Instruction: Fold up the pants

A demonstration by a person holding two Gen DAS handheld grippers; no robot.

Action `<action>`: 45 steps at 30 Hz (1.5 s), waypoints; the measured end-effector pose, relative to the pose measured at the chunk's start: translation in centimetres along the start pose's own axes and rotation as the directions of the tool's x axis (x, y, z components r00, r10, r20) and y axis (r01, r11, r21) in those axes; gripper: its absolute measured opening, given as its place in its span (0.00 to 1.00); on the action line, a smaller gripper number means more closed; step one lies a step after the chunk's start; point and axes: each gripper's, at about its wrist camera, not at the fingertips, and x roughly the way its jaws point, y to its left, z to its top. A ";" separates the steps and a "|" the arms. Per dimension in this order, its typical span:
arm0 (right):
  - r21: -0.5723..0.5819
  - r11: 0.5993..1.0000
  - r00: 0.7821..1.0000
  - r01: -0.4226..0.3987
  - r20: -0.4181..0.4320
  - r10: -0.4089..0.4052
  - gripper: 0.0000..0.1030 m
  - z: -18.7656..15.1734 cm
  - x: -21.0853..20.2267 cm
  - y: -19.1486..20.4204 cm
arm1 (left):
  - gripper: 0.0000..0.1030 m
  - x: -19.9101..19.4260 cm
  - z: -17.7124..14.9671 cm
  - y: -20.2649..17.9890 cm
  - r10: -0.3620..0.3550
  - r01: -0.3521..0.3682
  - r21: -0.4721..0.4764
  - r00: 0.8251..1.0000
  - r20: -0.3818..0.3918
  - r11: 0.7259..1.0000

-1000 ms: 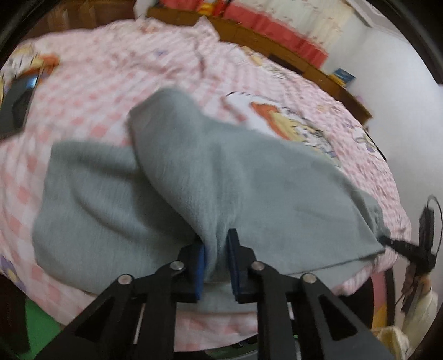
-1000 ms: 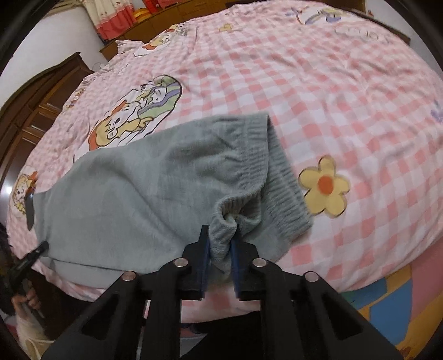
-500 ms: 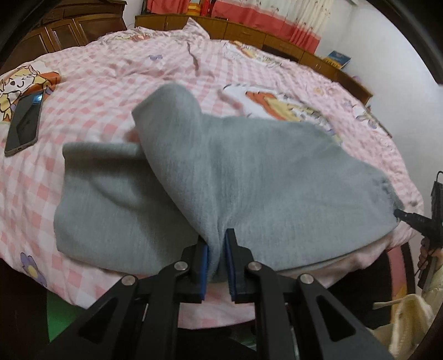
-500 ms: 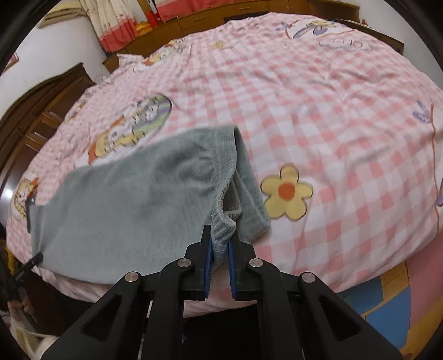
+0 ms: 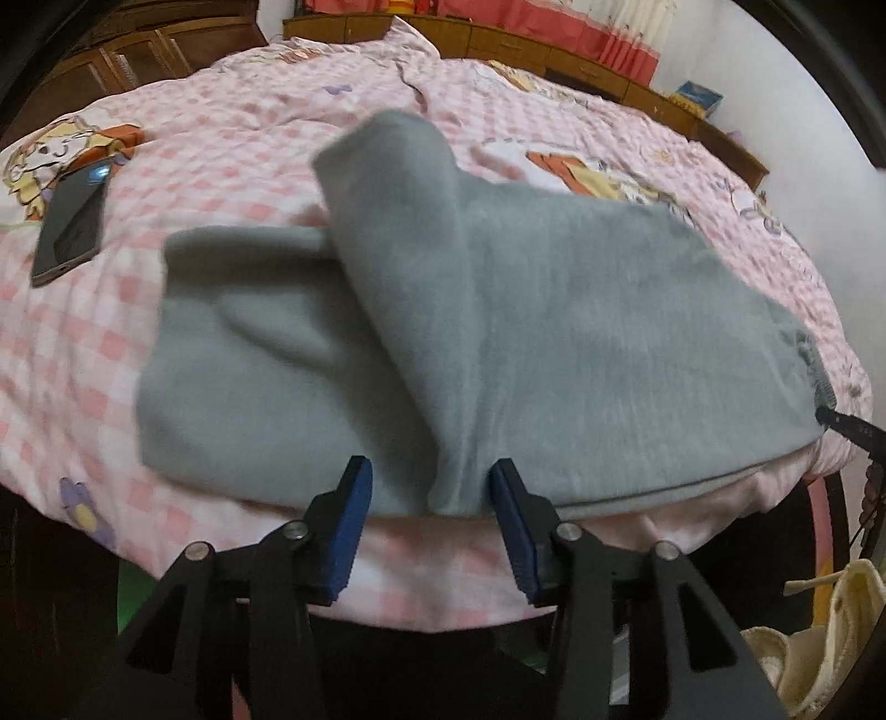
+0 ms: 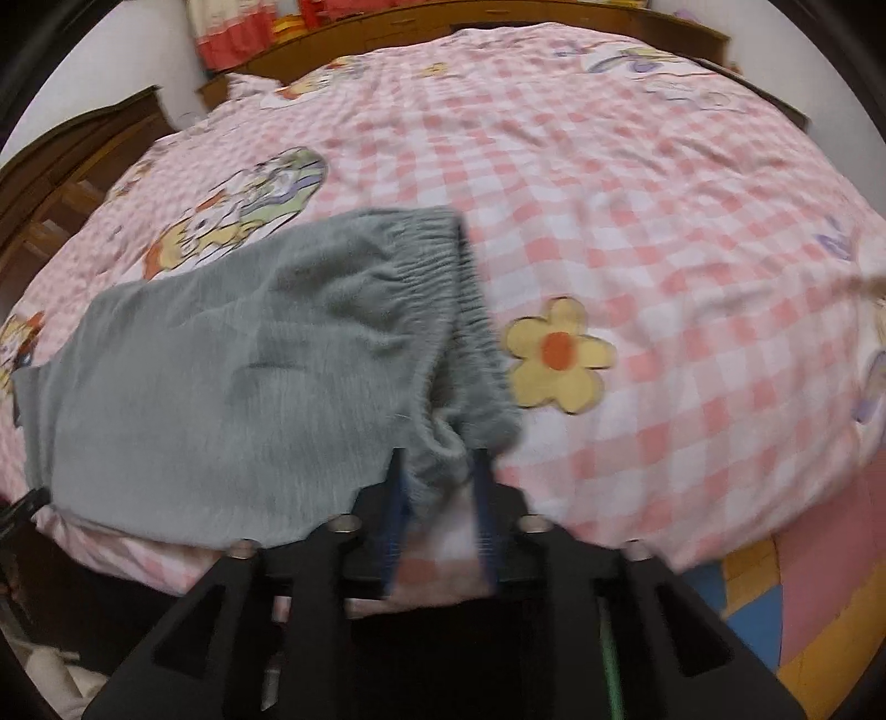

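Notably, no legible writing is showing anywhere. Grey pants are lying folded near the edge of the bed, on pink checked bedding printed with cartoon figures and flowers. Left gripper is opening, a fabric fold between its spread pads. Right gripper is opening around the waistband. A phone is resting nearby; wooden cabinets are lining the wall.

Bed under a pink-and-white checked sheet printed with cartoon figures and a yellow flower, grey pants lying folded near its front edge, dark phone flat on the sheet, well apart from the pants
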 end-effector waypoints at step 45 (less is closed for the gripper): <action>-0.190 0.948 0.966 -0.257 -0.075 0.247 0.39 -1.7 2.8 15.1 | 0.65 0.8 4.6 -12.9 -0.203 0.197 0.181 0.979 0.018 0.964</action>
